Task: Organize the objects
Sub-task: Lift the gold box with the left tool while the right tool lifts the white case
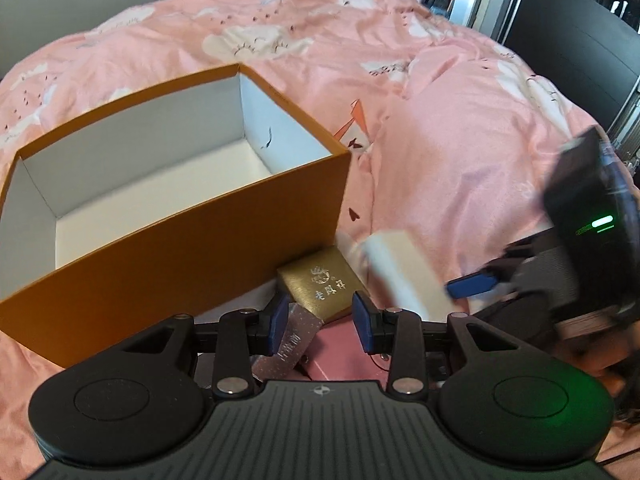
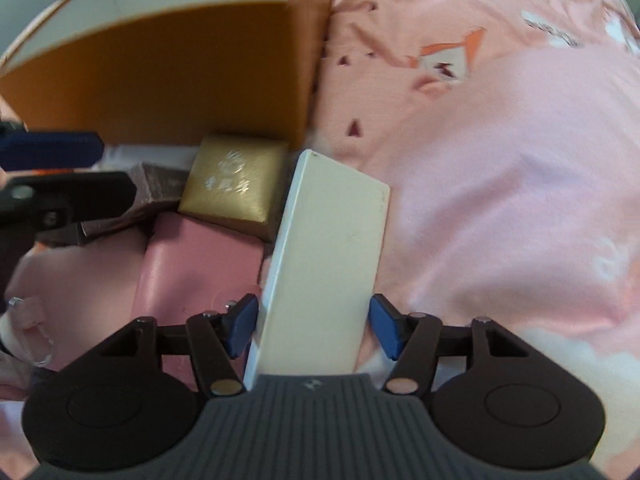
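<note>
barely started by the look of it: the orange box point(image 1: 172, 216) on the bed point(image 1: 440, 120) is empty inside, and the gold box point(image 1: 324, 286), white box point(image 2: 328, 264) and pink case point(image 2: 192, 264) all lie outside its near wall. left tongs point(image 1: 322, 322) hang partly open just short of the gold box, gripping nothing. right tongs point(image 2: 314, 326) straddle the white box, pads apart from its sides, so not gripped.

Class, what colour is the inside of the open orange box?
White; the open box shows it best in the left wrist view.
</note>
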The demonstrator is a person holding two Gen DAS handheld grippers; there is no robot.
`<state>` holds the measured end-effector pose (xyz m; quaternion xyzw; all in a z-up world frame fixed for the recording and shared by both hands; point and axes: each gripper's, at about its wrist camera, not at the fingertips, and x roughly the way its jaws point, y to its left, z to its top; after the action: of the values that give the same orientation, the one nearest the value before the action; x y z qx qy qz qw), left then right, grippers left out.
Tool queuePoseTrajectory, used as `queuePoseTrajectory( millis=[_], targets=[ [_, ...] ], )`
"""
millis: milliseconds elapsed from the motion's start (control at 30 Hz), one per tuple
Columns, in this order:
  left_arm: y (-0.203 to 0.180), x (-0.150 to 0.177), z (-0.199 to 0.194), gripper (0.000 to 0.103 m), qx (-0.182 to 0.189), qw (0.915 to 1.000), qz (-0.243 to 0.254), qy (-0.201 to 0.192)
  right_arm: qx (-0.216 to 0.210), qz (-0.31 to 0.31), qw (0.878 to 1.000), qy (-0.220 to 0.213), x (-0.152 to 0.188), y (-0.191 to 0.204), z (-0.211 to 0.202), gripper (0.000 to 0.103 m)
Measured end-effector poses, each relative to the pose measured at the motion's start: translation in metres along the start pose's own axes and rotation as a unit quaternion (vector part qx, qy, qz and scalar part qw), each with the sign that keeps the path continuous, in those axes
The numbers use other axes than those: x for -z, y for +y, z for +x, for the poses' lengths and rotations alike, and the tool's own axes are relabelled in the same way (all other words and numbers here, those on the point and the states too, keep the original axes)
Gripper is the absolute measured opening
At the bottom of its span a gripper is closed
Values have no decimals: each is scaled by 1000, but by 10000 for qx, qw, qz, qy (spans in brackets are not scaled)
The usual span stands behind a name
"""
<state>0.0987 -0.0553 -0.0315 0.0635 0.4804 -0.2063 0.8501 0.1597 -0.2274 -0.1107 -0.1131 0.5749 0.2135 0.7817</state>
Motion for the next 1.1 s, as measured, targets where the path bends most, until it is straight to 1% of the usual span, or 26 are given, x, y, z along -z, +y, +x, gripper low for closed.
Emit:
queuePoseTrajectory(
  millis=[33, 67, 100, 200, 267, 333, 400, 500, 533, 600, 700, 733, 800, 967, 1067, 1100],
  targets=[
    [1, -4, 2, 47, 7, 10000, -14, 78, -72, 72, 9999, -17, 0, -6, -5, 62],
    [2, -6, 4, 48, 22, 9999, -19, 153, -190, 151, 9997, -11, 0, -12, -9, 45],
    [2, -9, 6, 49, 33, 9998, -24, 206, -347, 232, 9991, 20, 0, -18, -13, 38],
    [-1, -14, 10, 49, 42, 9995, 1, 314, -695, 512, 9962, 86, -2, -34, -18, 31],
    [-2, -16, 9, 49, 60, 9994, -1, 336, -786, 647, 9948, 63, 3, -40, -24, 28],
    [-2, -18, 11, 49, 68, 9992, -29, 399, -795, 717, 9942, -47, 9, -43, -33, 26],
    [1, -23, 20, 51, 42, 9982, -127, 592, -765, 869, 9932, -127, 13, -52, -37, 26],
    [5, -32, 38, 55, 18, 9945, -432, 959, -923, 1128, 9893, -75, 13, -67, -29, 27],
    [5, -36, 44, 56, -15, 9927, -562, 1069, -930, 1114, 9894, -67, 11, -67, -26, 27],
    [3, -40, 53, 61, -73, 9894, -761, 1235, -839, 981, 9916, -117, 7, -61, -21, 28],
    [2, -46, 64, 63, -127, 9843, -1096, 1381, -705, 868, 9935, -216, 2, -59, -18, 31],
    [3, -47, 68, 64, -120, 9824, -1216, 1416, -702, 843, 9937, -244, 1, -59, -18, 32],
    [2, -48, 74, 67, -239, 9794, -1362, 1470, -752, 832, 9933, -279, 0, -62, -15, 32],
    [3, -47, 93, 68, -462, 9694, -1745, 1665, -1081, 944, 9892, -307, 1, -74, -6, 32],
    [1, -51, 100, 72, -700, 9681, -1754, 1648, -1239, 801, 9884, -353, 1, -72, -7, 30],
    [-2, -52, 104, 73, -778, 9675, -1737, 1663, -1371, 746, 9870, -378, 0, -71, -9, 28]
  ],
)
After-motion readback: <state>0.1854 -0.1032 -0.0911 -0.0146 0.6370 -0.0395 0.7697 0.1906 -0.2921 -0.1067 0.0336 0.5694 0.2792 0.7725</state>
